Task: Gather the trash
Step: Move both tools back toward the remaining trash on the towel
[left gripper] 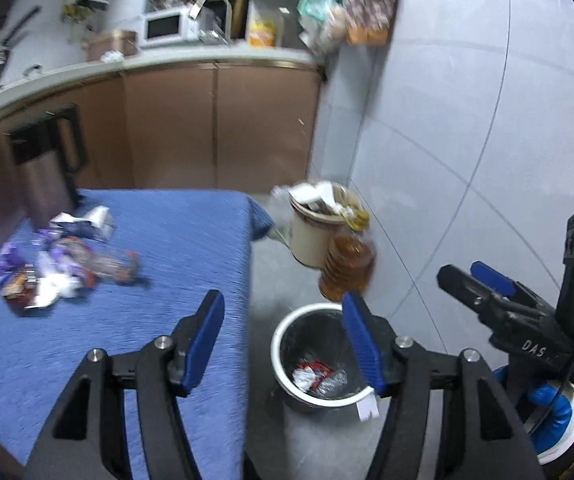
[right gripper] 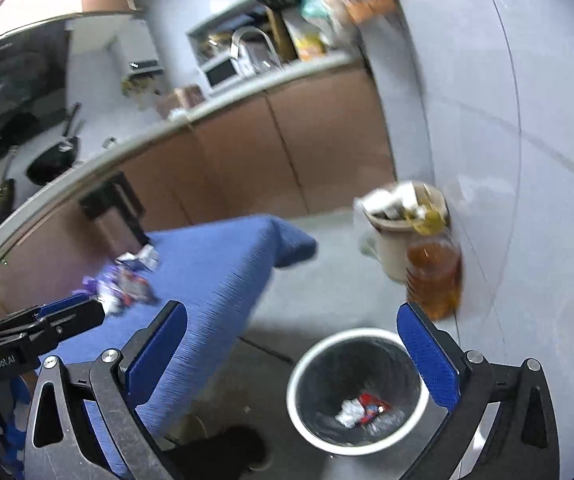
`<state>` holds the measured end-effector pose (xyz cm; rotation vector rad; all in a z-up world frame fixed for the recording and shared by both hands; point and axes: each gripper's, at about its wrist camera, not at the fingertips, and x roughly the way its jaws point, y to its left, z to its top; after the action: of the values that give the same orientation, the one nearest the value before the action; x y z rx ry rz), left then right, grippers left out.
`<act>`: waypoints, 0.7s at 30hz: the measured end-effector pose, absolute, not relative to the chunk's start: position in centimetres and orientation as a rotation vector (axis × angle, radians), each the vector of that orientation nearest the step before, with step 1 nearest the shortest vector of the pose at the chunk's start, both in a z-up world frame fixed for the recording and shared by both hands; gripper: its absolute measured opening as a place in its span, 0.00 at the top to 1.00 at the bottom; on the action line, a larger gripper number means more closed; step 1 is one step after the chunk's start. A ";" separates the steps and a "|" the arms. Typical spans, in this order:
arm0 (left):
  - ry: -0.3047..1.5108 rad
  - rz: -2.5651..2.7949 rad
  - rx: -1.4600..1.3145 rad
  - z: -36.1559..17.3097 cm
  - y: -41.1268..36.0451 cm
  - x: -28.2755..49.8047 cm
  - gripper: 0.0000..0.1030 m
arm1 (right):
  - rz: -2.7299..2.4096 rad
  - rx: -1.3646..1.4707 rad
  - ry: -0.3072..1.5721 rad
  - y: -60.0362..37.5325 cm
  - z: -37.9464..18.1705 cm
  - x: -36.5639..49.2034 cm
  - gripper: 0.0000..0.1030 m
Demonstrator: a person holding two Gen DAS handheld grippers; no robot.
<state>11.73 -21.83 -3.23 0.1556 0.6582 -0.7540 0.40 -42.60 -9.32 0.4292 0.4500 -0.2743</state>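
We read "GenRobot.AI" on the left gripper (right gripper: 87,312) in the right wrist view, and "DAS" on the right gripper (left gripper: 463,280) in the left wrist view; nothing else was legible. We counted one white-rimmed trash bin (right gripper: 299,368) on the floor, with a few crumpled wrappers (right gripper: 361,410) at its bottom, one beige bin (left gripper: 307,240) heaped full by the wall, and one amber bottle (left gripper: 347,270) beside it. A pile of wrappers (left gripper: 55,268) lay on the blue table (left gripper: 175,248); blur prevented counting. Both grippers pointed downward, fingers apart and empty, the right gripper above the trash bin.
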 end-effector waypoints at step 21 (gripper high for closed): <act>0.635 -0.467 -0.059 -3.3 -4.0 14.7 0.31 | -0.030 0.285 0.431 -32.2 -3.1 3.5 0.00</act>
<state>14.73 -4.02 -3.32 -0.0591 0.6350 -0.4674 3.47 -32.22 -3.11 0.2853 0.4305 -0.0303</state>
